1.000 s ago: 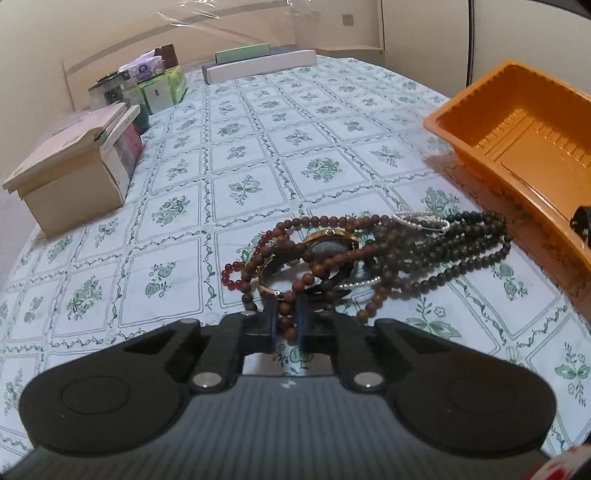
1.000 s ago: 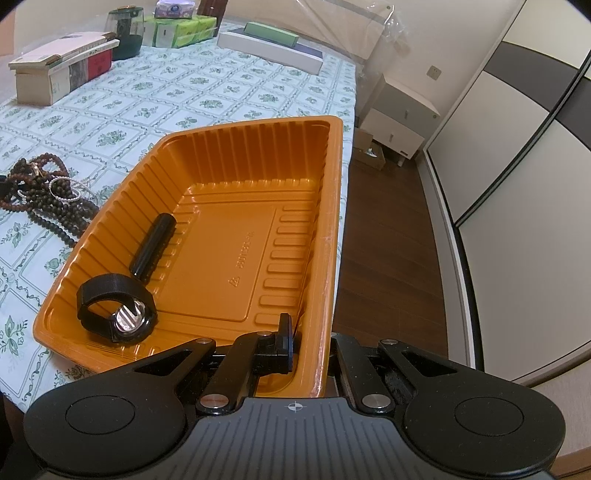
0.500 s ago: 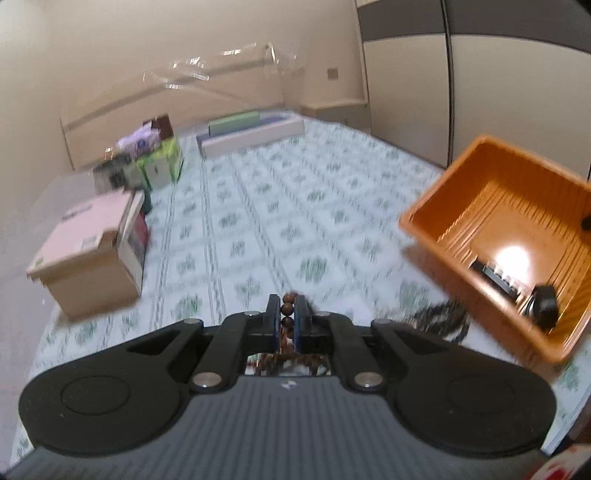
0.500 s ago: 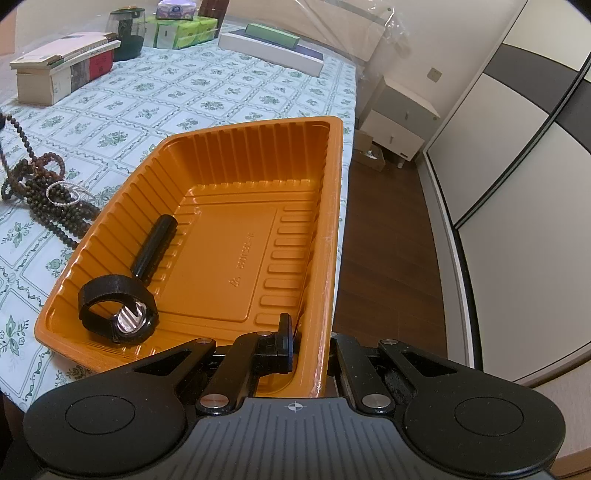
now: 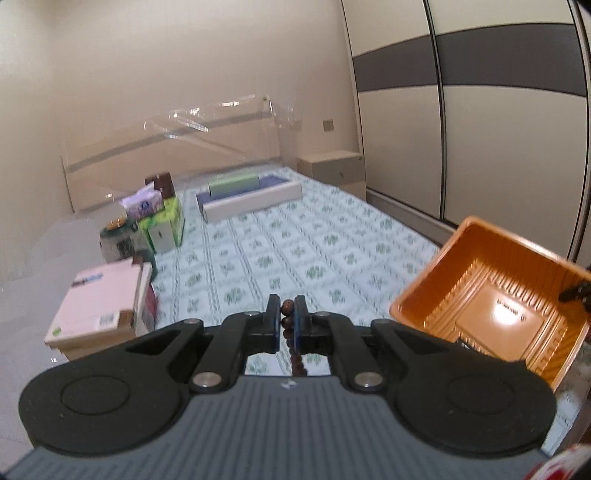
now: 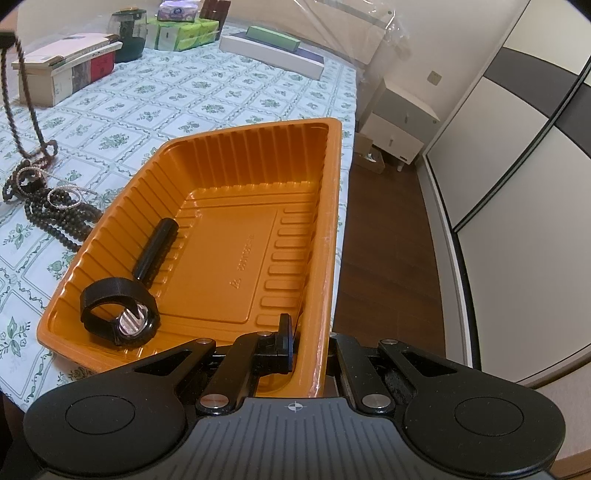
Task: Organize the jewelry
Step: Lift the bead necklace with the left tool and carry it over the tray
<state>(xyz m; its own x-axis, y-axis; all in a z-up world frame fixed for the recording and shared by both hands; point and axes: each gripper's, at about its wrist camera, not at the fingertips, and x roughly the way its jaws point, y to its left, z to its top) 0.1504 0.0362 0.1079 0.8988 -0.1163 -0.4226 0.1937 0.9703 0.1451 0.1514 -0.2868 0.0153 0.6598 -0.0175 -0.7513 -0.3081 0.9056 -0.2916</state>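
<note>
- The left gripper [image 5: 286, 320] has gone up since a second ago — its fingers pinch the brown bead necklace [image 6: 27, 94], which now hangs high, left of the orange tray [image 6: 236, 192], its low end still in the jewelry pile [image 6: 48, 201].
- Step now: carry it over the tray, then let go — the pile may tug along.
- The right gripper [image 6: 312, 343] clamps the tray's near wall.
- A black watch [image 6: 120, 315] lies inside the tray.

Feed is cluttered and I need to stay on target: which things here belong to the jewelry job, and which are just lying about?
Job:
brown wooden bead strand, pinched in left gripper
ribbed orange plastic tray, wall clamped by right gripper
dark bead and bangle pile

Lying about:
beige cardboard box
green tissue packs
long white box
</note>
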